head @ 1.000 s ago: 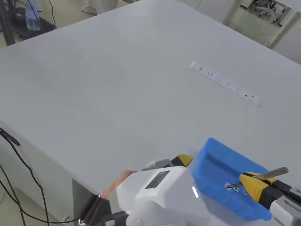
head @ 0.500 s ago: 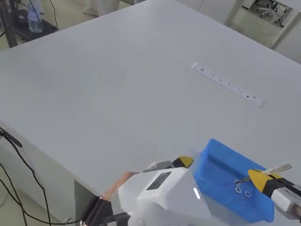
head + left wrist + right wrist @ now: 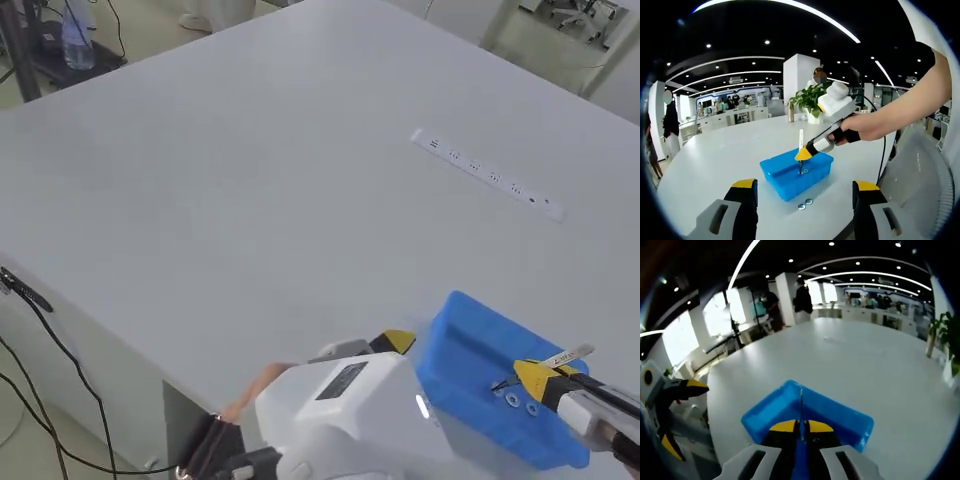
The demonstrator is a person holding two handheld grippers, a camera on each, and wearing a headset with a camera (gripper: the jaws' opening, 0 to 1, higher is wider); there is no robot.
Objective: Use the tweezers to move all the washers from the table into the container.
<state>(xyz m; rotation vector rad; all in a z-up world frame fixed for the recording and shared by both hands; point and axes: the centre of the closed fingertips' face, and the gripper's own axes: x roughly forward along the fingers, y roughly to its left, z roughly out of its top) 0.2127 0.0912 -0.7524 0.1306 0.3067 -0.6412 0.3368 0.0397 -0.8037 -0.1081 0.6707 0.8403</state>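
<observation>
A blue container (image 3: 470,350) sits near the table's front edge, with small metal washers (image 3: 521,404) on its floor. My right gripper (image 3: 535,378) is shut on the tweezers (image 3: 565,355), whose tips hang just over the container's inside. In the left gripper view the tweezers (image 3: 801,150) point down into the container (image 3: 785,180), and two washers (image 3: 805,204) lie on the table in front of it. My left gripper (image 3: 805,184) stands open and empty, short of the container. The right gripper view looks down the tweezers (image 3: 801,405) into the container (image 3: 770,412).
A white power strip (image 3: 487,175) lies on the grey table (image 3: 250,200) at the far right. Black cables (image 3: 40,340) hang off the table's left edge. A potted plant (image 3: 807,102) stands behind the container. People stand in the background.
My right gripper with the tweezers has drawn back a little to the right and up from the container's floor. The left gripper has stayed in place.
</observation>
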